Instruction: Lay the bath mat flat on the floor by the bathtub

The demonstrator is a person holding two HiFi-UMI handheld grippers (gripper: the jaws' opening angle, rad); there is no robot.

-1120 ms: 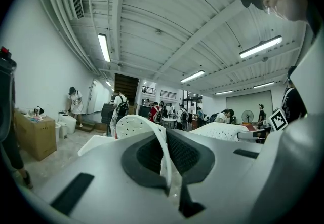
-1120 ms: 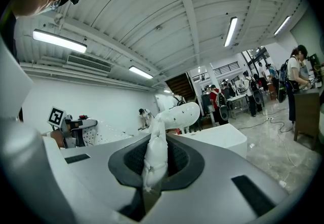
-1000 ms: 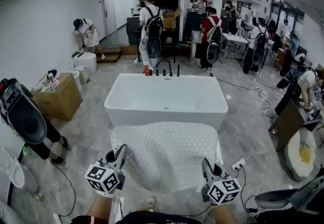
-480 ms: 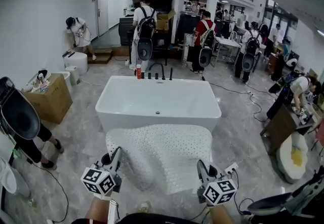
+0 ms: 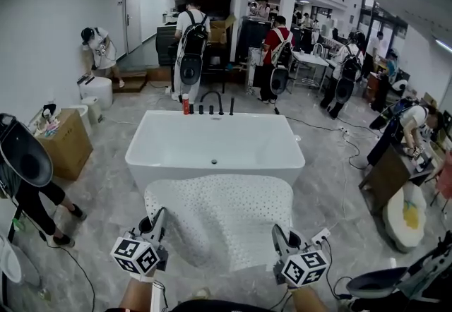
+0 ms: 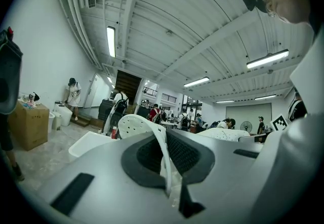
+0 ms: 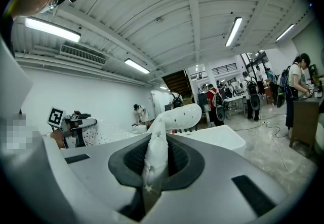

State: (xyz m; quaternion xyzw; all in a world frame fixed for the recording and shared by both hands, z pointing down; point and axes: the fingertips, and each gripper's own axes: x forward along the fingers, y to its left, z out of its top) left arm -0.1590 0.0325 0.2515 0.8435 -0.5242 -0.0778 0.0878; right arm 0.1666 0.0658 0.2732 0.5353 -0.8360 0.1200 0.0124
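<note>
Mat (image 5: pixel 222 215) has edged closer to the tub (image 5: pixel 212 145), left tongs (image 5: pixel 159 214) and right tongs (image 5: pixel 277 231) each clamped on a near corner, keeping it spread to lay flat.

Grey marble floor (image 5: pixel 106 190) under white bathtub (image 5: pixel 215 135) and cardboard box (image 5: pixel 65 148)

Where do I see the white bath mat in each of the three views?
Head view: bath mat at lower centre, before the bathtub.
Left gripper view: bath mat at centre, pinched in the jaws; bathtub lower left.
Right gripper view: bath mat at centre, pinched in the jaws; bathtub at right.
Shared landmark: the bathtub.
</note>
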